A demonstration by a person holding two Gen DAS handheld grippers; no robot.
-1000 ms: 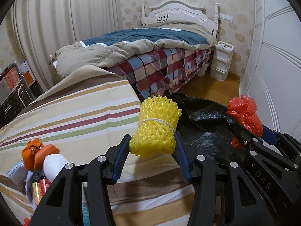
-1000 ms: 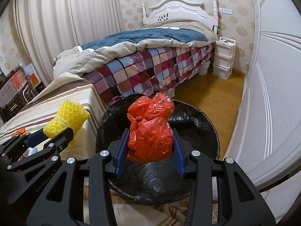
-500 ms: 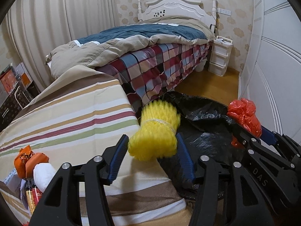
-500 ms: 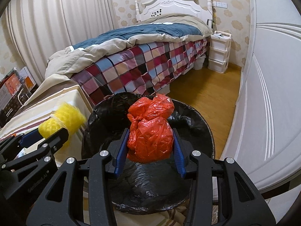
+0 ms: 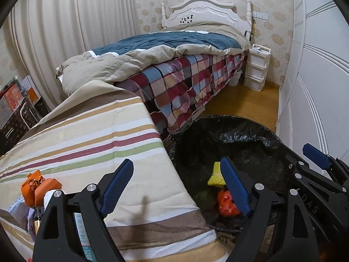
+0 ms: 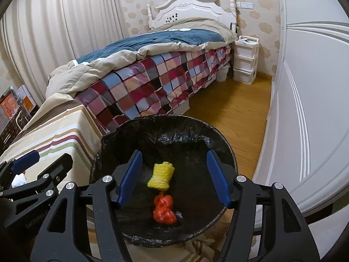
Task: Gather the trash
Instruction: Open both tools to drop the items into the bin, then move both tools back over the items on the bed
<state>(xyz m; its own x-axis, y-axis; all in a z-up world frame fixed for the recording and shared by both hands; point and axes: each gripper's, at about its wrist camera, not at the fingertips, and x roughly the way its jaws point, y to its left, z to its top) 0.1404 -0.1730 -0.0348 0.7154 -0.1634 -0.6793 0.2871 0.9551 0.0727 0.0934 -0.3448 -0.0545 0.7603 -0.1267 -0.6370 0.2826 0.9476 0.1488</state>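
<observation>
The bin, lined with a black bag, holds two things at its bottom: a yellow net and a red bag, the red one just nearer the camera than the yellow, the two about touching.

The right gripper hangs over the bin with its fingers spread and bare. The left gripper is likewise released and holds nothing, straddling the tabletop edge and the bin rim.

Only the left view shows the orange packets on the striped tabletop; there the net and red bag are partly hidden behind a finger.
</observation>
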